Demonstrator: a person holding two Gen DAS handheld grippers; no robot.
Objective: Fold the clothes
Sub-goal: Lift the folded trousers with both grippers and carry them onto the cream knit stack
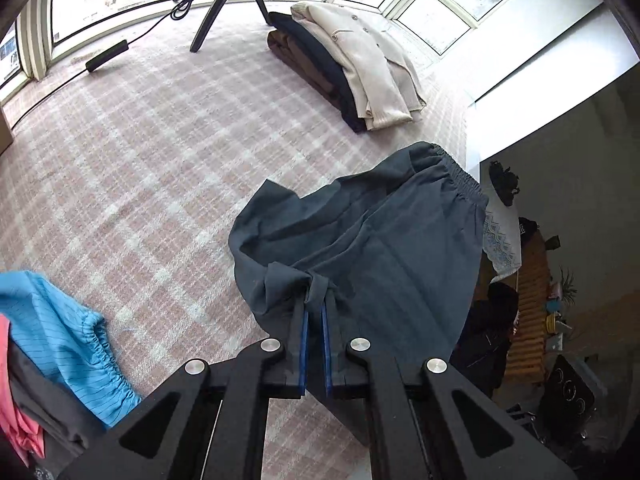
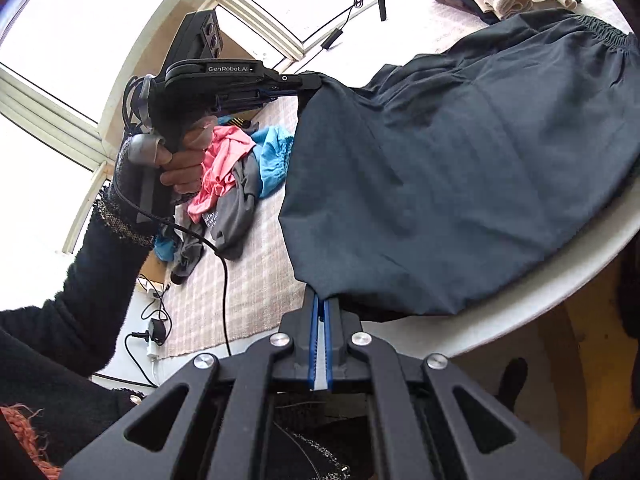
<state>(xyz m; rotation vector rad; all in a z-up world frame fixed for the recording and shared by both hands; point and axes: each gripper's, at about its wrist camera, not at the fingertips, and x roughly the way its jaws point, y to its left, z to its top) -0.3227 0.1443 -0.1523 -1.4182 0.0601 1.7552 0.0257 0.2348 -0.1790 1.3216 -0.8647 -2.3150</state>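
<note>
You're mid-fold on the dark blue shorts (image 1: 372,240): both grippers pinch hem corners. Left gripper (image 1: 315,300) jaws narrow, clamped on bunched cloth; right gripper (image 2: 321,304) same, on the other corner. Shorts hang w/ elastic waistband (image 1: 460,176) draped nr the folded stack (image 1: 352,68), on the checked cloth (image 1: 140,160). Next, I'd say: carry hems toward waistband, keep both level & taut, else cloth sags. Unfolded pile (image 2: 236,176) waits.

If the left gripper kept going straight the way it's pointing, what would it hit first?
The left gripper is already clamped on the dark blue shorts, so it would push into them first; probably their elastic waistband after.
</note>
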